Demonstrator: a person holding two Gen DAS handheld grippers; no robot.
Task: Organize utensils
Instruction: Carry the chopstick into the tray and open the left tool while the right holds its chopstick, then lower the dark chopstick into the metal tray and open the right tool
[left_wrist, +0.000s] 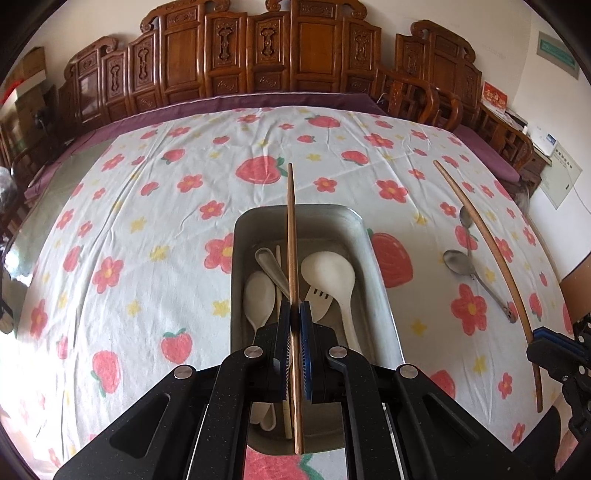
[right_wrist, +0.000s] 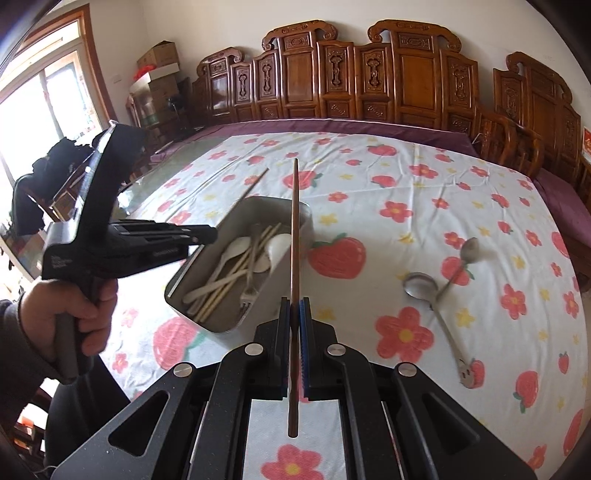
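My left gripper (left_wrist: 295, 310) is shut on a brown chopstick (left_wrist: 291, 229) that points forward over the metal tray (left_wrist: 332, 225). White spoons (left_wrist: 328, 269), a white fork, a metal spoon and pale chopsticks lie in the tray. In the right wrist view my right gripper (right_wrist: 294, 306) is shut on a second brown chopstick (right_wrist: 295, 221), just right of the tray (right_wrist: 207, 323). A hand (right_wrist: 85, 306) holds the left gripper (right_wrist: 210, 234) over the tray's left rim, its chopstick (right_wrist: 251, 188) sticking out beyond. The left wrist view shows the right gripper (left_wrist: 546, 338) and its chopstick (left_wrist: 491, 251) at the right edge.
Two metal spoons (right_wrist: 419, 286) (right_wrist: 471, 249) lie on the flowered cloth (right_wrist: 406, 206) right of the tray, also in the left wrist view as metal spoons (left_wrist: 458, 262). Carved wooden chairs (left_wrist: 258, 55) line the far edge. Cardboard boxes (right_wrist: 159, 70) stand at back left.
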